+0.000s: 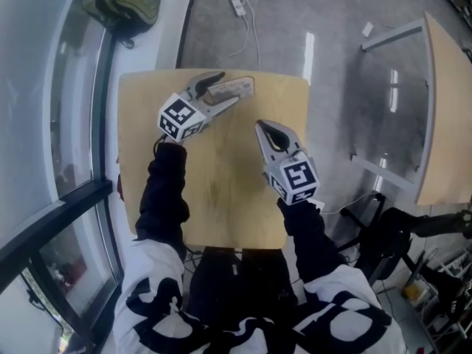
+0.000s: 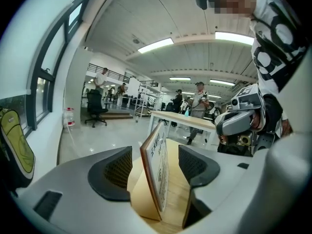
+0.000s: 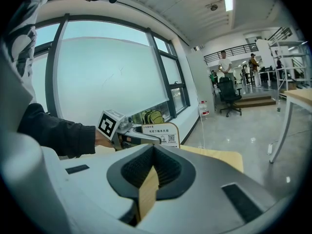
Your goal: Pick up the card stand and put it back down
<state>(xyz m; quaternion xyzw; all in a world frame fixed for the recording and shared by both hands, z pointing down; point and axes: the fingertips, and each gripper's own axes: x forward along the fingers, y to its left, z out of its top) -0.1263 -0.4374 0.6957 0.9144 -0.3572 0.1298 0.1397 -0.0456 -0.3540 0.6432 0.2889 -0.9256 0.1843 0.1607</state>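
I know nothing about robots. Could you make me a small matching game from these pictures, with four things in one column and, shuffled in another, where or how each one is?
Things:
1. card stand
2. left gripper
3. right gripper
4. green backpack

Place or state:
A. shut, nothing between its jaws
B. lies beside the window
C. open, one jaw on either side of the card stand, not pressing it
D. stands at the far side of the wooden table

Pairs: 1-D, 2-C, 3-A, 4-B.
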